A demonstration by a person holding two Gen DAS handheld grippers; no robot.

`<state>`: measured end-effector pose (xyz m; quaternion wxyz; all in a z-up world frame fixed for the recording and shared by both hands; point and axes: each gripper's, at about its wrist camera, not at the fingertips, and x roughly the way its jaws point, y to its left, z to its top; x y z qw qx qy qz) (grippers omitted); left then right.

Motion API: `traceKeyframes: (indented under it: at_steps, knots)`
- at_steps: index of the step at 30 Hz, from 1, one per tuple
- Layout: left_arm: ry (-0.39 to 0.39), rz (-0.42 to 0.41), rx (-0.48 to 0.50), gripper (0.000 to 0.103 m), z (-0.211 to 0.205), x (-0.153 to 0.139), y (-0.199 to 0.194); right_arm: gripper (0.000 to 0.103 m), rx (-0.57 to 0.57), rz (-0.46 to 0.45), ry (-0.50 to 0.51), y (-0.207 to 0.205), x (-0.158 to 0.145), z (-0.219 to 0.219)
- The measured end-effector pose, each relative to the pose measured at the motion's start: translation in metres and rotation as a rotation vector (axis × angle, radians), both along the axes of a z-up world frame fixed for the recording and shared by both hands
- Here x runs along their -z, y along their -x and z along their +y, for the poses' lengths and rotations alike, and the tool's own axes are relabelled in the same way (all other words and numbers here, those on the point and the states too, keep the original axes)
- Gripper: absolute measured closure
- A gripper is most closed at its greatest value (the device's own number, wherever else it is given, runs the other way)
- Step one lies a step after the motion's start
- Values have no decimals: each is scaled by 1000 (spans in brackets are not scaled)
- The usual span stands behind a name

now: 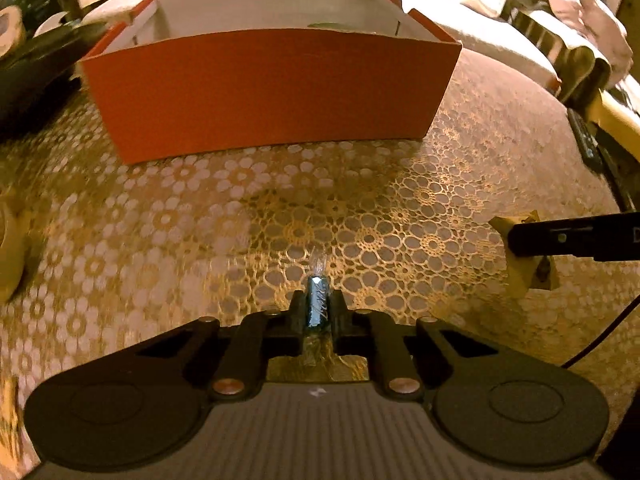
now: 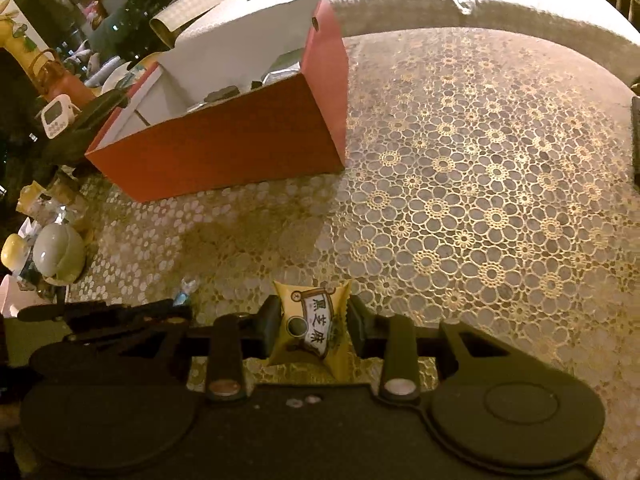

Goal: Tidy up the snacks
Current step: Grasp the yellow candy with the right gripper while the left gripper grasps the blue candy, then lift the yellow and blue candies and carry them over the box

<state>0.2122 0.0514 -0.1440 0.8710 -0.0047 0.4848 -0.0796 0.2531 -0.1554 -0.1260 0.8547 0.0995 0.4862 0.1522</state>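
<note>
Fingers (image 1: pixel 298 312) of the left gripper (image 1: pixel 318 310) are clamped on a blue candy (image 1: pixel 317 300), the right gripper's (image 2: pixel 314 326) on a yellow sachet (image 2: pixel 312 326), both held level above the bench (image 2: pixel 460 200) facing the orange box (image 1: pixel 264 88).

A lived-in home: lace tablecloth (image 2: pixel 460 208), kitchen timer (image 2: pixel 54 115) and ceramic jar (image 2: pixel 60 254) (amid clutter).

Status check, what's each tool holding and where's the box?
Left tool shut on blue candy. Right tool shut on yellow packet. Orange box open ahead, some items inside. Lace cloth between, nothing blocking.
</note>
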Motion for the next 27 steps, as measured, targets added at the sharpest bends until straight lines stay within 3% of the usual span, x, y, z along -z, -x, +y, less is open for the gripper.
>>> traceKeyframes:
  at_steps: [11,16,27]
  knots:
    - [23,-21,-95,91,1,-28,39,69,-31,-74,-2,27,-31,-1]
    - [22,-77,-110,91,1,-54,43,69,-57,-121,14,30,-51,2]
    - [-9,-219,-110,91,5,-116,7,69,-111,-257,64,3,-100,19]
